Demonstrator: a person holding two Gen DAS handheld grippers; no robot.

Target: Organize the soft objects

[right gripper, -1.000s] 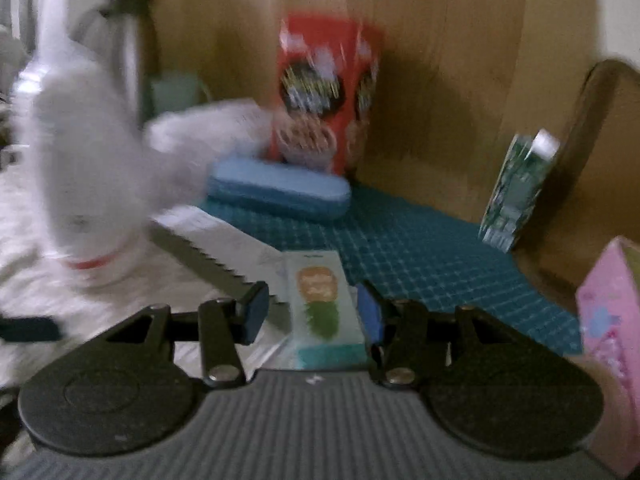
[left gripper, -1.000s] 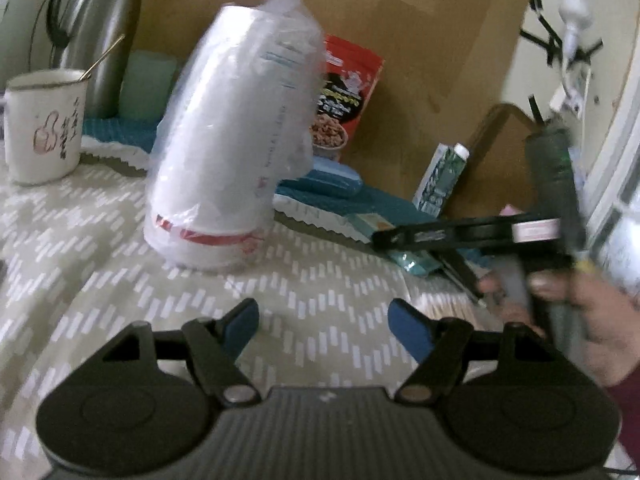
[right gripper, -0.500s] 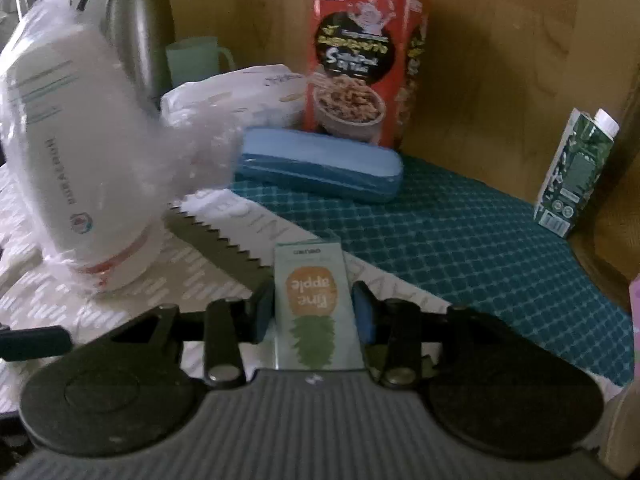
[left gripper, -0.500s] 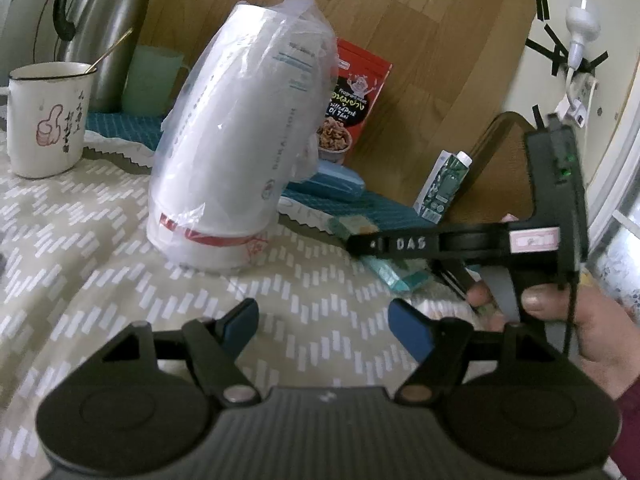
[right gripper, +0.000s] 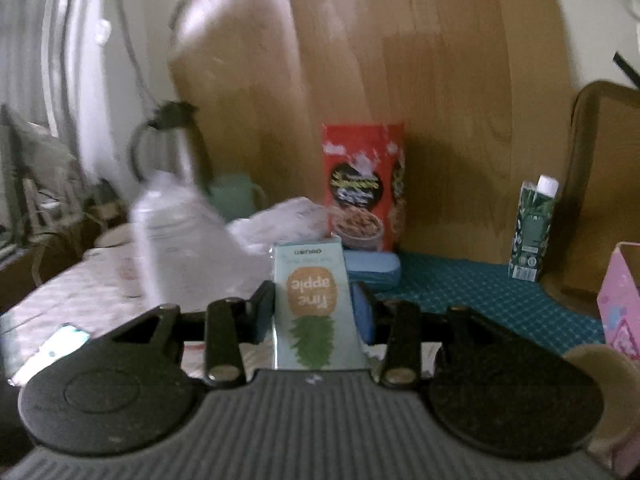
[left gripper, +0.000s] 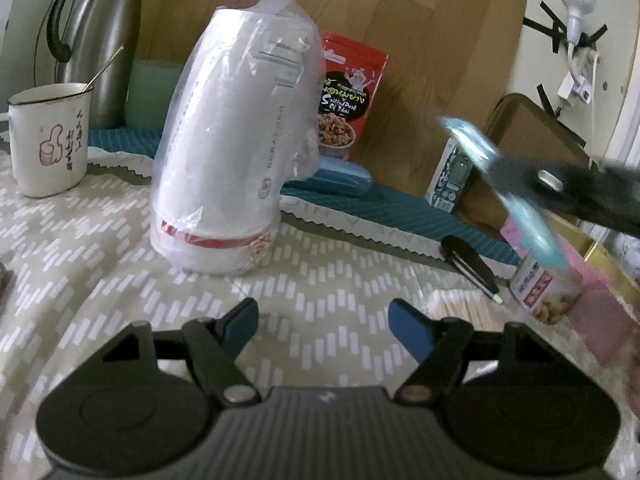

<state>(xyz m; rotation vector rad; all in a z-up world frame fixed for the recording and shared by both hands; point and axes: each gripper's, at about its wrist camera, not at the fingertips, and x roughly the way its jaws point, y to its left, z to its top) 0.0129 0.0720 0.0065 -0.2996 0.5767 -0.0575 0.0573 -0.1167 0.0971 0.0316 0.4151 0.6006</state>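
Note:
My right gripper (right gripper: 314,312) is shut on a pale blue pack (right gripper: 314,308) printed with a pineapple, lifted off the table. In the left wrist view the same pack (left gripper: 516,196) shows as a blurred light blue strip at the right, held by the dark right gripper (left gripper: 520,178). My left gripper (left gripper: 322,322) hovers open over the patterned cloth (left gripper: 120,260), with nothing between its blue pads. A tall white roll wrapped in clear plastic (left gripper: 236,140) stands just beyond it. Another white soft pack (right gripper: 280,224) lies behind the roll.
A white mug (left gripper: 48,140), a steel flask (left gripper: 100,40) and a green cup (left gripper: 154,92) stand at the back left. A red snack bag (left gripper: 348,96), a blue case (left gripper: 340,178) and a green carton (left gripper: 452,172) line the back. A pink box (left gripper: 592,300) and black clip (left gripper: 468,260) lie right.
My right gripper closed on the pineapple pack and lifted it up off the table, tilting upward. The left gripper stayed almost still and open.

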